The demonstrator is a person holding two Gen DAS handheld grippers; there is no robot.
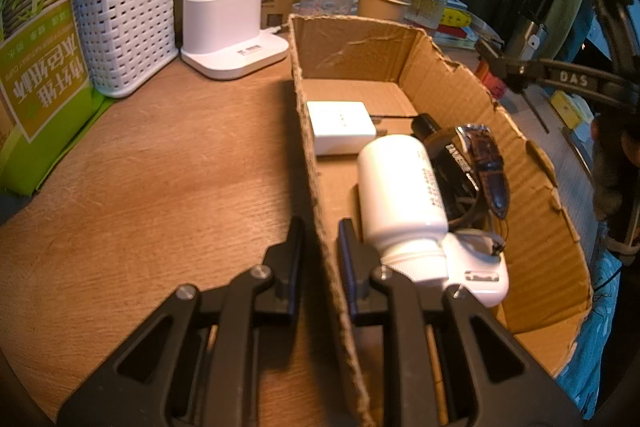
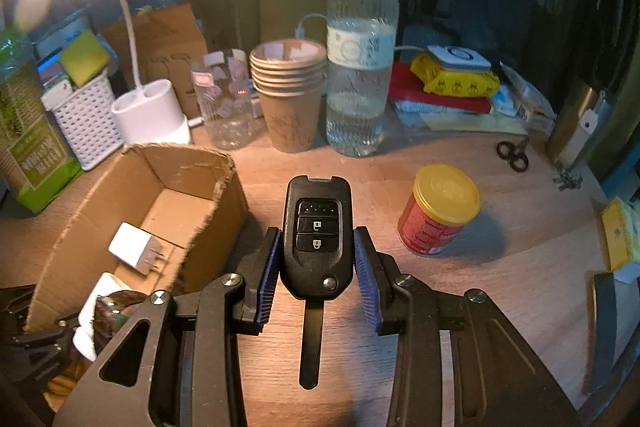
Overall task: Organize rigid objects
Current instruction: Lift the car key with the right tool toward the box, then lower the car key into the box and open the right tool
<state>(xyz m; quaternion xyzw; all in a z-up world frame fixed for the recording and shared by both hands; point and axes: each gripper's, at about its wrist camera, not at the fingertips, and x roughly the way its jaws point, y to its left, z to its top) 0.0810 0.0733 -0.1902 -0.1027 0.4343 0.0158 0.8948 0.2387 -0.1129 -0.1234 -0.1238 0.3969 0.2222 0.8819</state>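
On the counter [image 2: 460, 307] stands my cardboard box [image 1: 460, 75]; my left gripper [image 1: 320, 247] pinches its side wall, jaws clamped on it. Inside lie a white bottle [image 1: 400, 187], a charger [image 1: 340, 131] and a watch [image 1: 486, 163]. My right gripper [image 2: 316, 259] has its jaws clamped on the car key [image 2: 317, 235], above the counter beside the box.

Wooden table [image 2: 500, 267]; cardboard box [image 2: 120, 195], red tin [image 2: 436, 215]
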